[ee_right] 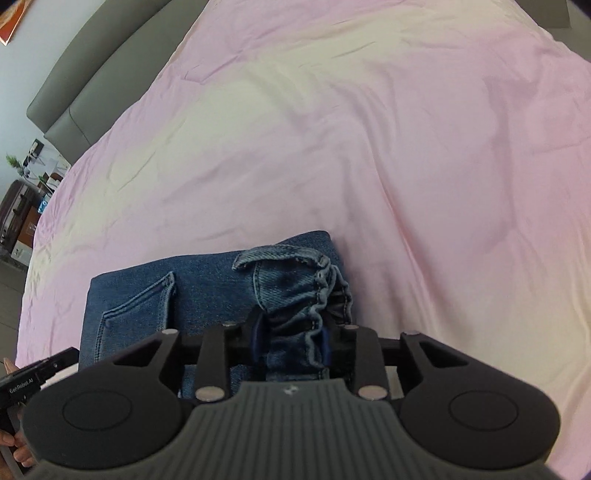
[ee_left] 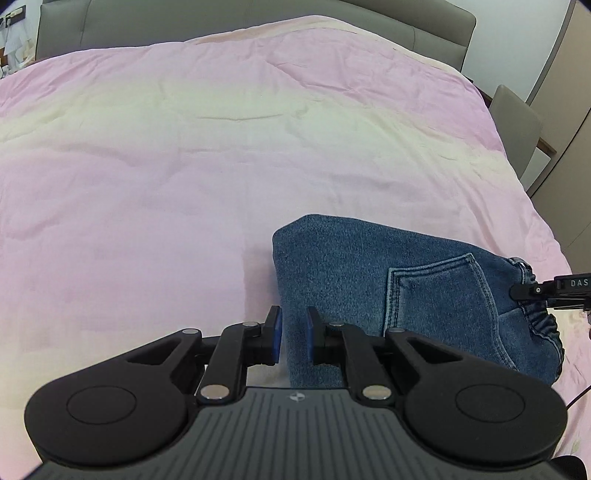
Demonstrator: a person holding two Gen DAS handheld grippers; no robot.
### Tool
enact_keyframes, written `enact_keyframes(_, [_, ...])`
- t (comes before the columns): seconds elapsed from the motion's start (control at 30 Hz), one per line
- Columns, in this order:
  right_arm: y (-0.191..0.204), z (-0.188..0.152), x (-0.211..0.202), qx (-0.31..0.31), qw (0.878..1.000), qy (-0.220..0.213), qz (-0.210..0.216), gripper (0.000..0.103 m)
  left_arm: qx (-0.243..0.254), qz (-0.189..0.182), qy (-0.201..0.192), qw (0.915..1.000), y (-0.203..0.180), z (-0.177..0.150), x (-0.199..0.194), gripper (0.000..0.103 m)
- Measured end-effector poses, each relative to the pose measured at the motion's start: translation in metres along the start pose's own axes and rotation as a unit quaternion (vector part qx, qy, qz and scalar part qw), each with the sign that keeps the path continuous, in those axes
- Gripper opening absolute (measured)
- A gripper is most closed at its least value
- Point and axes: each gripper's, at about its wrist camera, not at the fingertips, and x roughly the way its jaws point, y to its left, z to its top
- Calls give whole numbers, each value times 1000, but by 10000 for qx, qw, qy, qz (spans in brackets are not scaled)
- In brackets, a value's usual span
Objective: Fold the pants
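Note:
Blue denim pants (ee_left: 369, 266) lie folded into a compact bundle on the pink duvet (ee_left: 184, 166), back pocket up. My left gripper (ee_left: 294, 332) is shut on the bundle's folded left edge, with denim pinched between its blue pads. In the right wrist view the pants (ee_right: 147, 280) show the pocket at left and the bunched elastic waistband (ee_right: 295, 280) at right. My right gripper (ee_right: 291, 334) is shut on that waistband, and gathered fabric fills the gap between its pads. The right gripper's tip (ee_left: 517, 291) shows at the waistband in the left wrist view. The left gripper (ee_right: 55, 362) shows at the lower left.
The duvet (ee_right: 369, 129) covers a wide bed with a grey padded headboard (ee_left: 258, 22). A grey chair (ee_left: 517, 122) and a cabinet stand past the bed's right side. A suitcase (ee_right: 14, 206) and clutter sit on the floor beyond the bed. A person's hand (ee_right: 14, 446) holds the left gripper.

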Motion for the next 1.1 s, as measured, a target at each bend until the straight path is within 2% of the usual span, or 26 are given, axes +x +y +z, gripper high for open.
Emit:
enact_keyframes(0.1, [12, 1, -22, -628, 9977, -158, -190, 40, 15, -92, -92, 9999, -1, 10, 0, 13])
enact_keyframes(0.17, [28, -1, -39, -1021, 9926, -432, -491, 42, 106, -130, -152, 9997, -5, 19, 3, 13])
enact_keyframes(0.2, [36, -2, -46, -1199, 9896, -592, -526, 42, 178, -119, -172, 9996, -11, 25, 8, 13])
enact_keyframes(0.27, [50, -6, -52, -1434, 9855, -783, -450, 34, 342, -59, -237, 9991, -20, 30, 15, 13])
enact_keyframes(0.3, [57, -8, -50, -1580, 9836, -784, -373, 23, 436, -51, -239, 9988, -24, 32, 21, 13])
enact_keyframes(0.43, [60, -10, -19, -1925, 9767, -612, -727, 14, 540, 42, -166, 9984, -27, 36, 46, 13])
enact_keyframes(0.5, [50, -10, -4, -1852, 9767, -577, -921, 14, 364, 33, -55, 9993, -20, 39, 60, 16])
enact_keyframes(0.57, [39, -9, 11, -1769, 9791, -433, -905, 14, 127, -56, 229, 9996, -11, 38, 76, 16])
enact_keyframes(0.63, [38, -8, 21, -1693, 9809, -438, -853, 14, 193, 28, 422, 9989, -10, 35, 90, 16])
enact_keyframes(0.73, [42, -9, 32, -1821, 9772, -420, -1008, 15, 391, 232, 515, 9976, -18, 35, 98, 16])
enact_keyframes(0.87, [50, -8, 32, -1950, 9732, -382, -1161, 18, 468, 392, 562, 9966, -25, 39, 87, 16])
enact_keyframes(0.97, [54, -13, 10, -1998, 9721, -602, -1073, 19, 596, 511, 367, 9962, -31, 36, 58, 17])
enact_keyframes(1.1, [60, -41, -28, -2058, 9711, -867, -846, 24, 688, 355, 177, 9968, -39, 15, 13, 17])
